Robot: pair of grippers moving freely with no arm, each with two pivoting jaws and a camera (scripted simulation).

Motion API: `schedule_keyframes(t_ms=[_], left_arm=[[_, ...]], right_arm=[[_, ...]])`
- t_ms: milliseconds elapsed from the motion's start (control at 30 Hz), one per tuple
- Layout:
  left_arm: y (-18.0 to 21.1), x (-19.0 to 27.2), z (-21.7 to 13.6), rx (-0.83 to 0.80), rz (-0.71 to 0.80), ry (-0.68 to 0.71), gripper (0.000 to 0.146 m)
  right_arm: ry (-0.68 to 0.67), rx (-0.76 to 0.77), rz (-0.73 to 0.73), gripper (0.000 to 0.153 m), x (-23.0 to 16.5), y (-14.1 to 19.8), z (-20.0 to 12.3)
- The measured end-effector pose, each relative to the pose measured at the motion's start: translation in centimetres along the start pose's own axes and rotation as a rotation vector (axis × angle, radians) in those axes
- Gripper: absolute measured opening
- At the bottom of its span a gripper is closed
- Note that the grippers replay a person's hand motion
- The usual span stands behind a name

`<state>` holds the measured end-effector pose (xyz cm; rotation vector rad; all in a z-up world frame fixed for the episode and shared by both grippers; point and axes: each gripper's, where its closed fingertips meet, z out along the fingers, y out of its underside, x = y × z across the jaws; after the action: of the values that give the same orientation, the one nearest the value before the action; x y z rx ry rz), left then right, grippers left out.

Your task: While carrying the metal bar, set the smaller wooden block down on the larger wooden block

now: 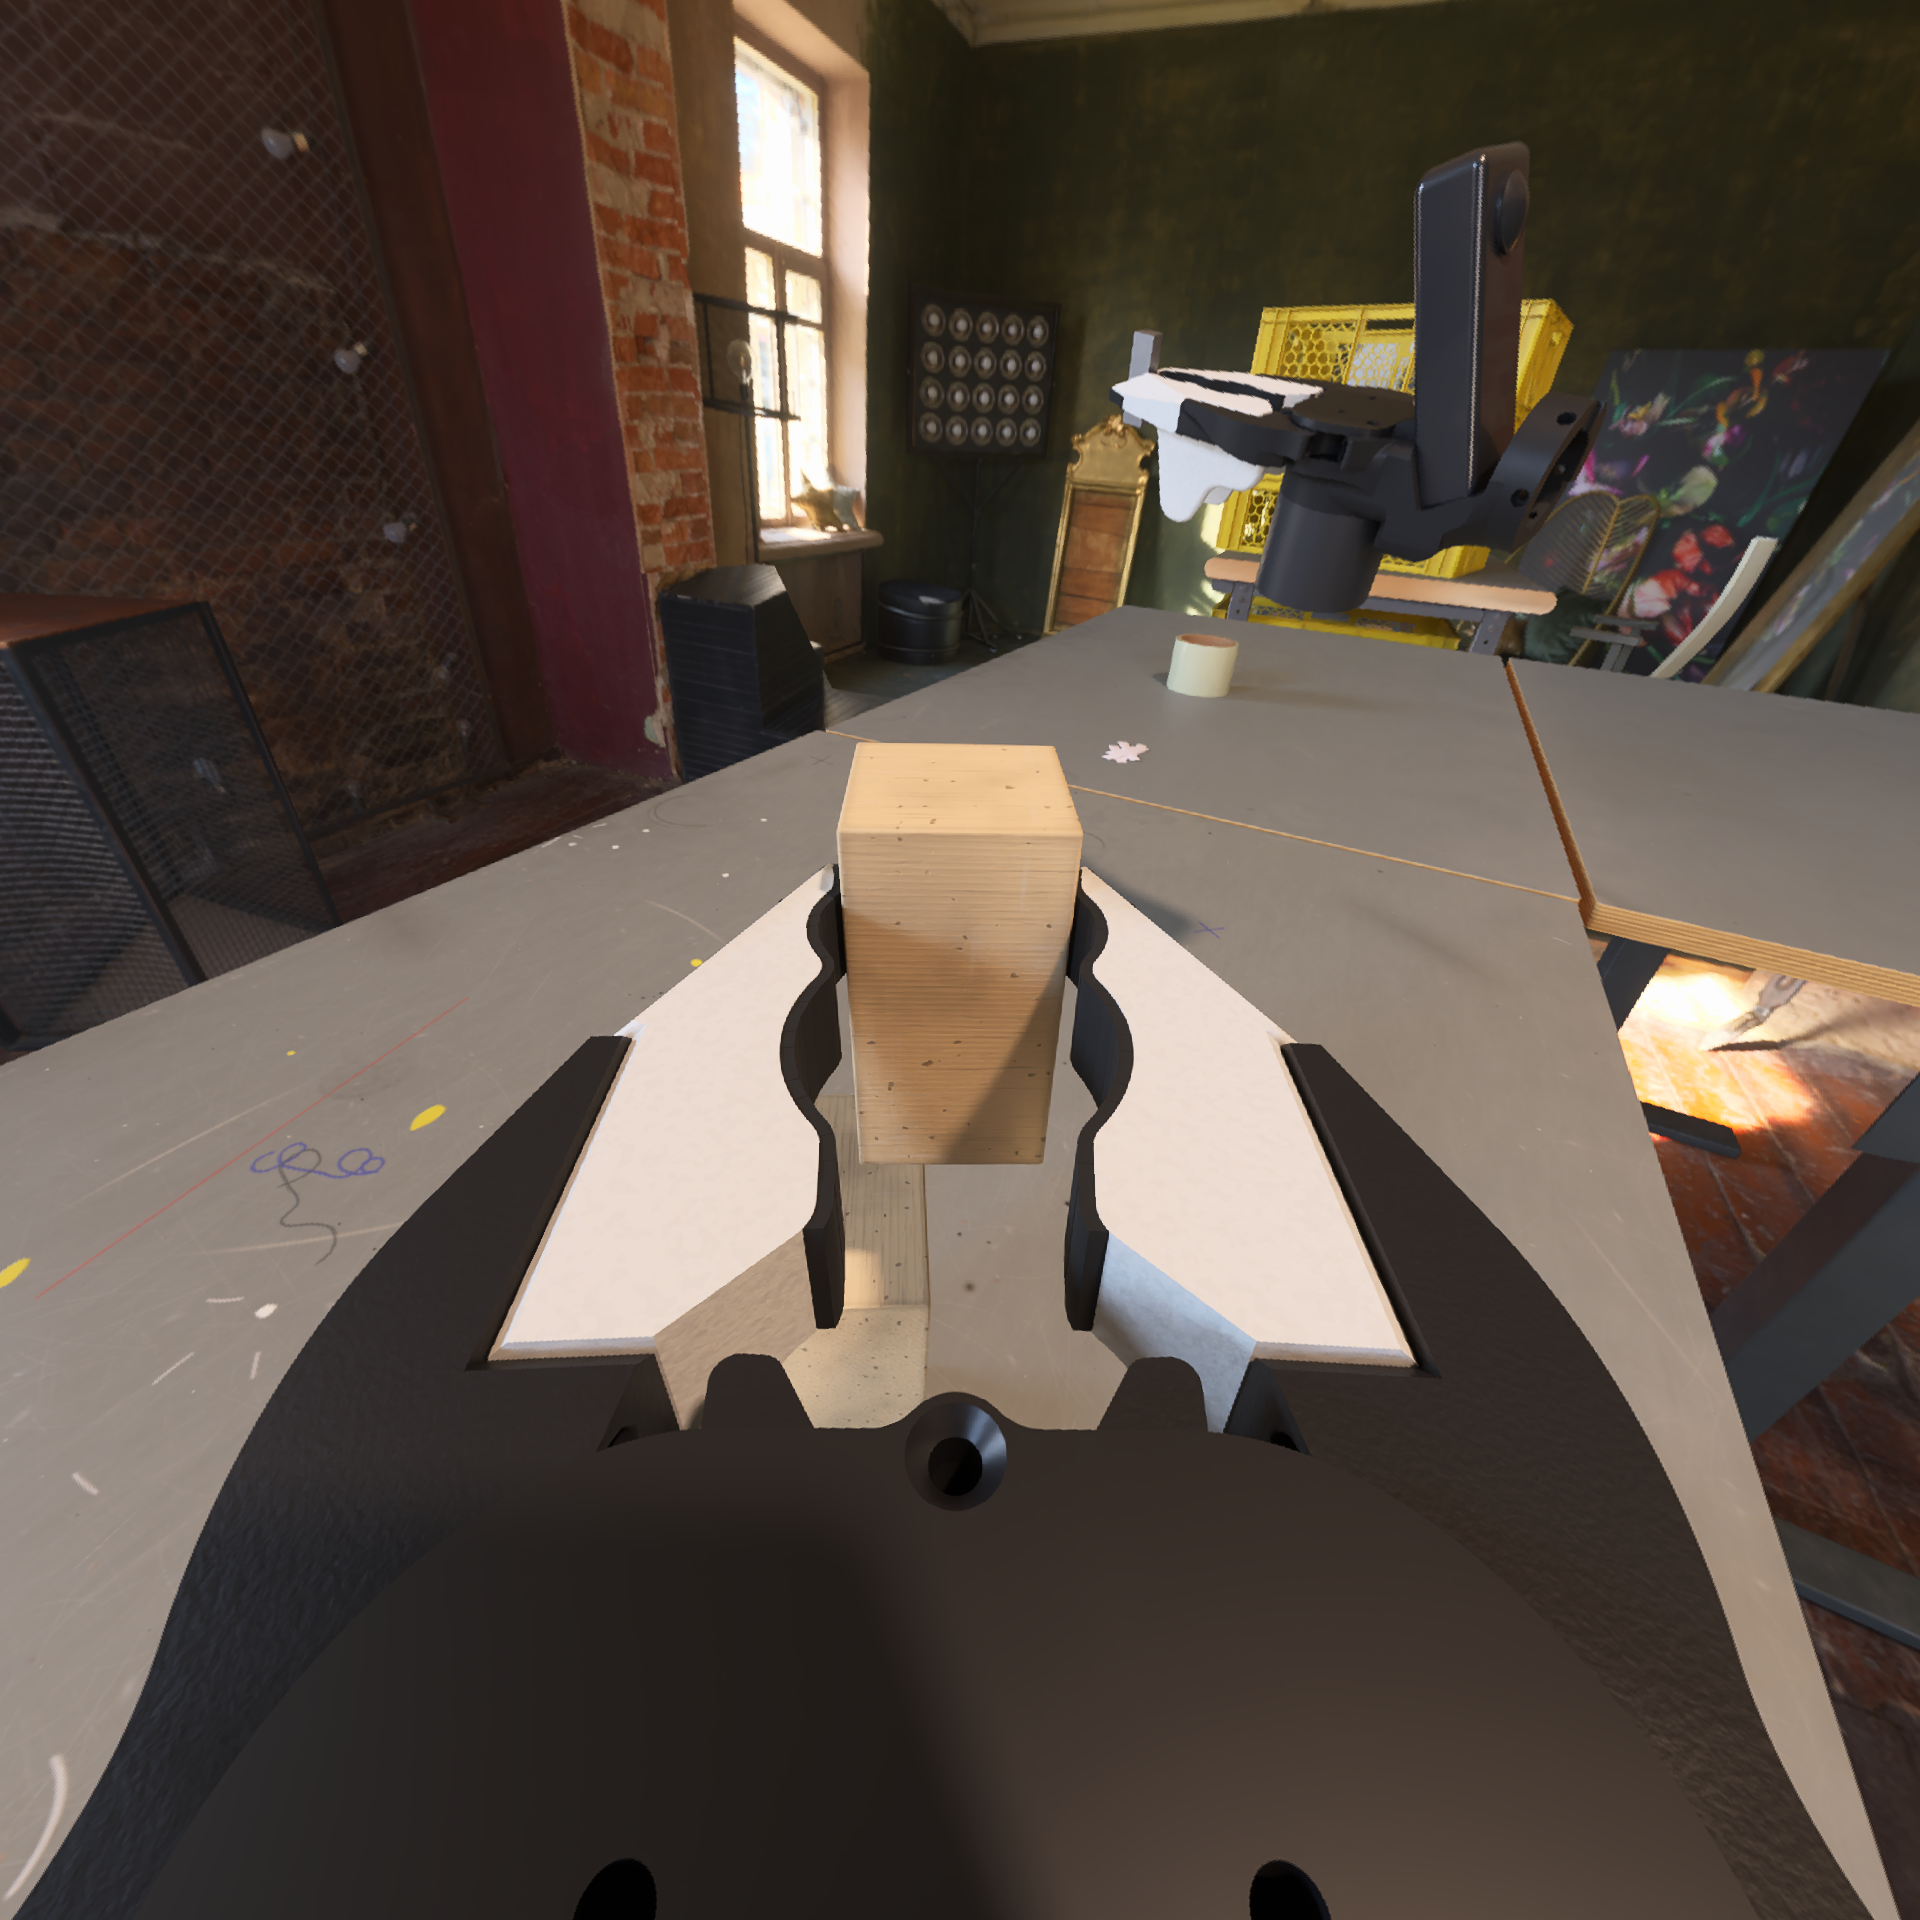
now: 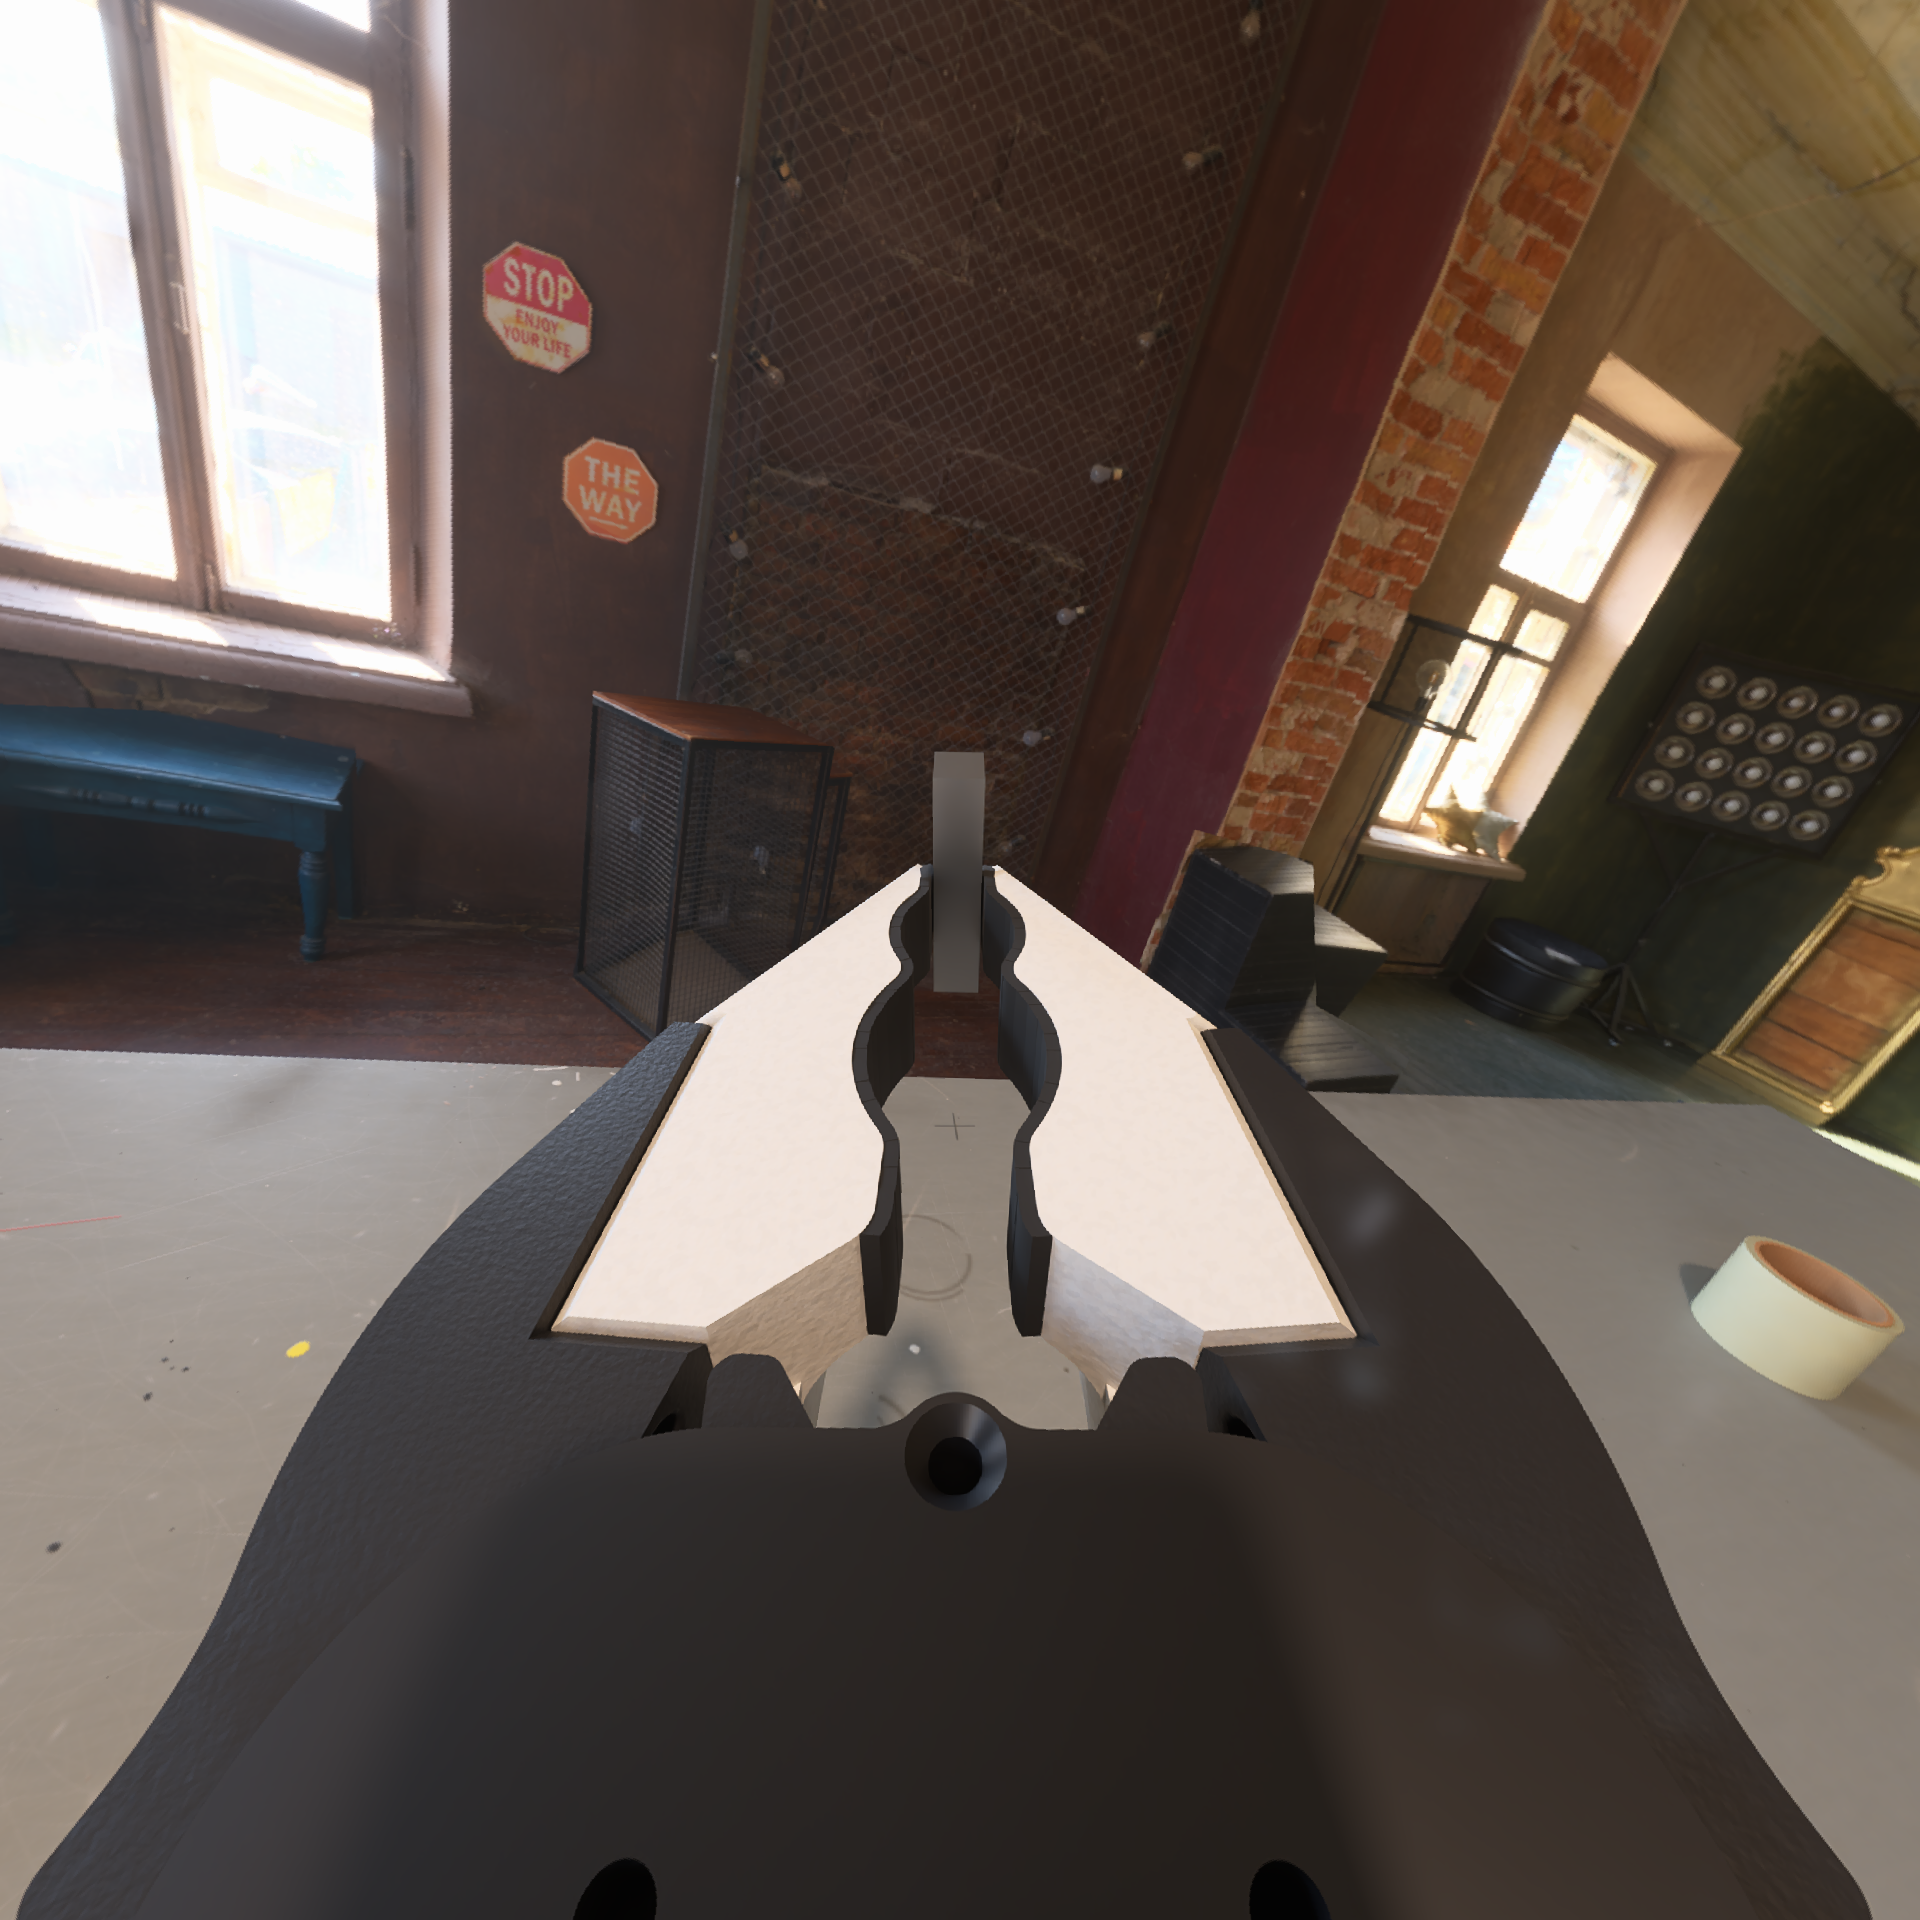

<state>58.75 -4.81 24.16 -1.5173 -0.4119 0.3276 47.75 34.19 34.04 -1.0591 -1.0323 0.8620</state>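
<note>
My left gripper (image 1: 956,883) is shut on the smaller wooden block (image 1: 956,966), a pale upright block held by its sides above the grey table (image 1: 416,987). Part of the larger wooden block (image 1: 883,1247) shows below it, between my fingers, mostly hidden by the gripper; I cannot tell if the two blocks touch. My right gripper (image 2: 956,883) is shut on the grey metal bar (image 2: 956,821), which stands upright in its fingertips above the table. In the left wrist view the right gripper (image 1: 1132,400) hangs high at the far right with the bar (image 1: 1146,348) in its tips.
A roll of pale tape (image 1: 1203,665) lies on the far part of the table, and also shows in the right wrist view (image 2: 1797,1314). A second table top (image 1: 1714,810) overlaps on the right, with open floor beyond its edge (image 1: 1766,1091).
</note>
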Motion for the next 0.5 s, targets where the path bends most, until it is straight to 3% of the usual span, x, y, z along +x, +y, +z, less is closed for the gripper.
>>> schedule_keyframes(t_ms=[300,500], left_arm=[[1.1,0.0,-0.1,-0.065,0.01,-0.03,0.041],[2.0,-0.8,-0.1,-0.025,-0.031,-0.029,0.041]], right_arm=[[-0.03,0.008,0.02,0.008,-0.3,0.0,0.5],[-0.054,-0.011,0.013,0.008,-1.0,0.6,1.0]])
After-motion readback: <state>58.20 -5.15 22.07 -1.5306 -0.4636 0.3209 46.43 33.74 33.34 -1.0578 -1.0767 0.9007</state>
